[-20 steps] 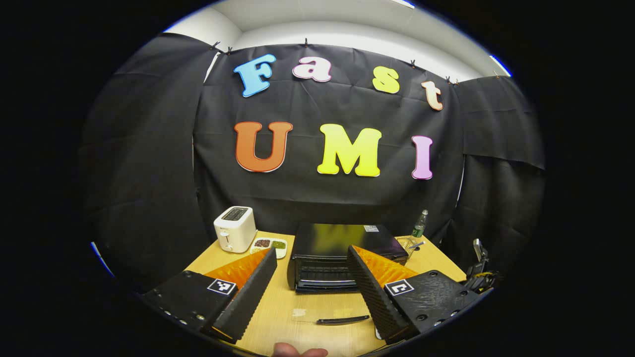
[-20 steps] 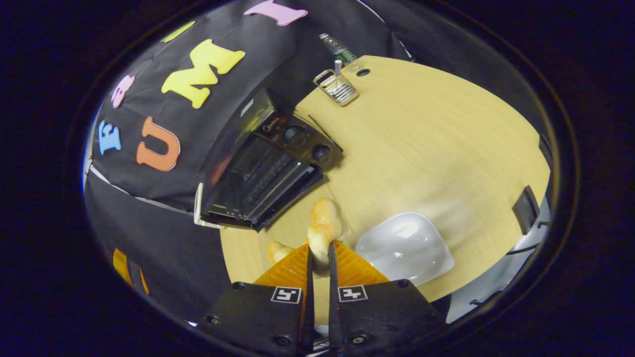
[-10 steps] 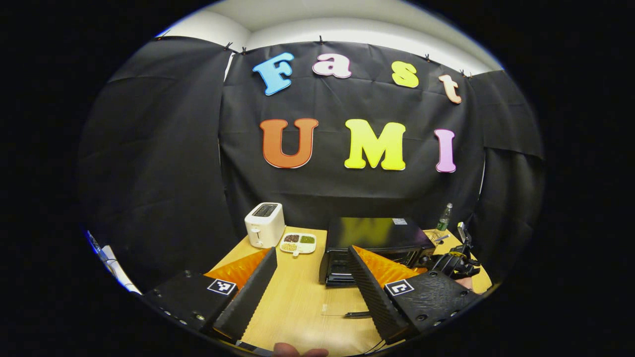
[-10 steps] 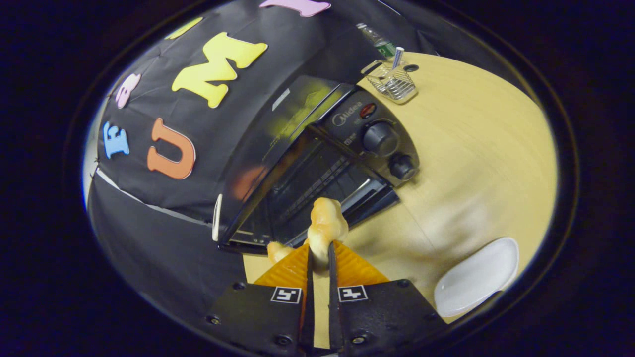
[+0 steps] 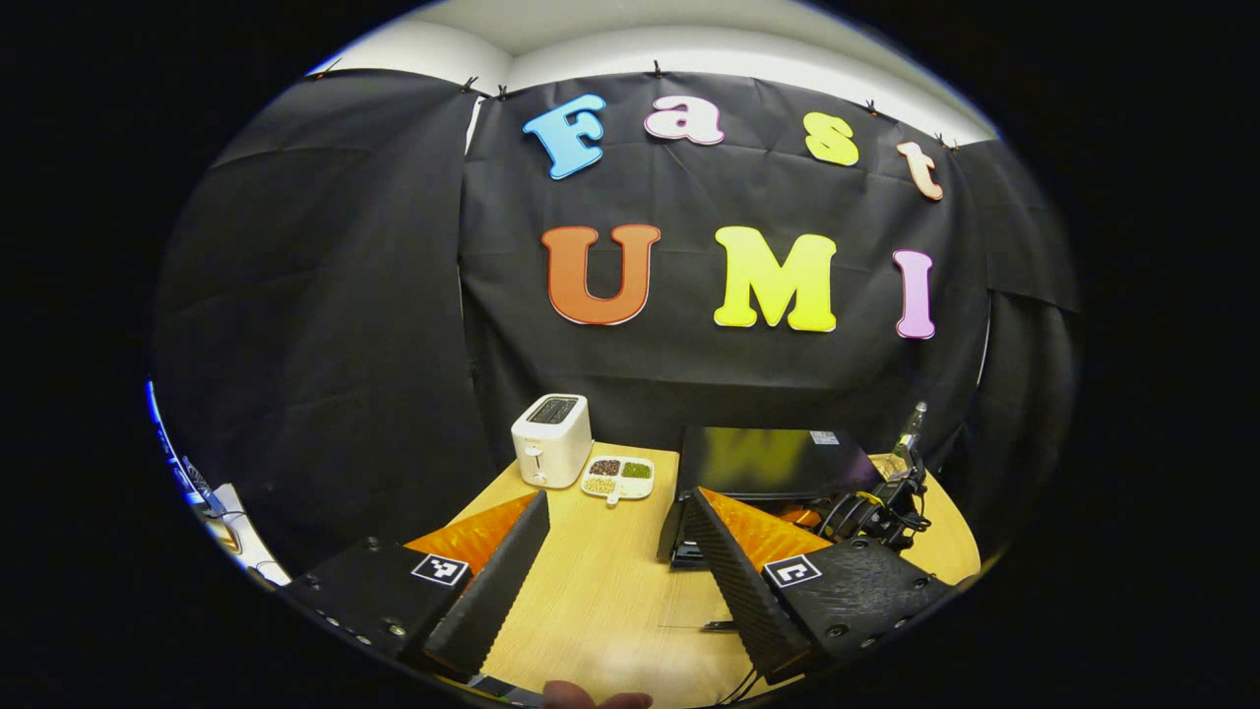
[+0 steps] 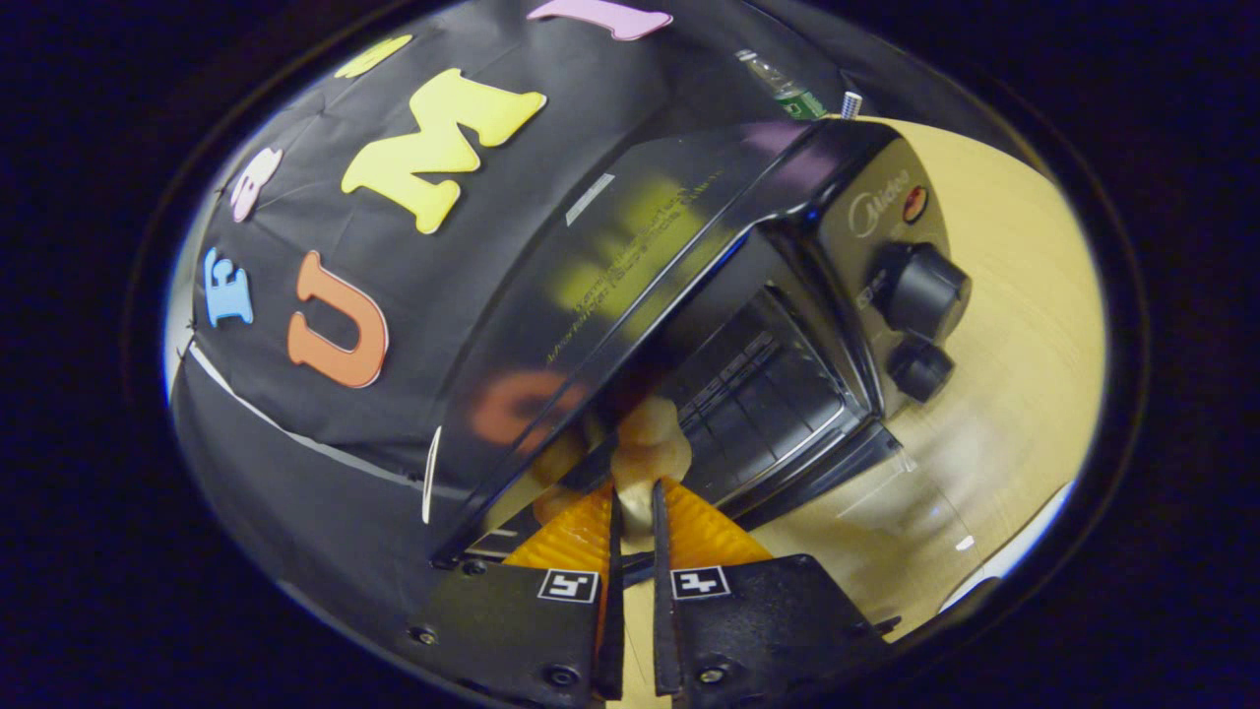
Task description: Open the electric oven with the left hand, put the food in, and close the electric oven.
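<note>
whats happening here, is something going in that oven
Yes. The right gripper is shut on a piece of pale golden food and holds it at the mouth of the black electric oven, whose door is open. The left gripper is open and holds nothing, hovering above the wooden table in front of the oven. A white toaster and a divided dish sit to the side.

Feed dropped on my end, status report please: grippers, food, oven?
Right gripper shut on the food, at the open oven mouth. Left gripper open, holding nothing, back from the oven. Nothing seen blocking the cavity.
</note>
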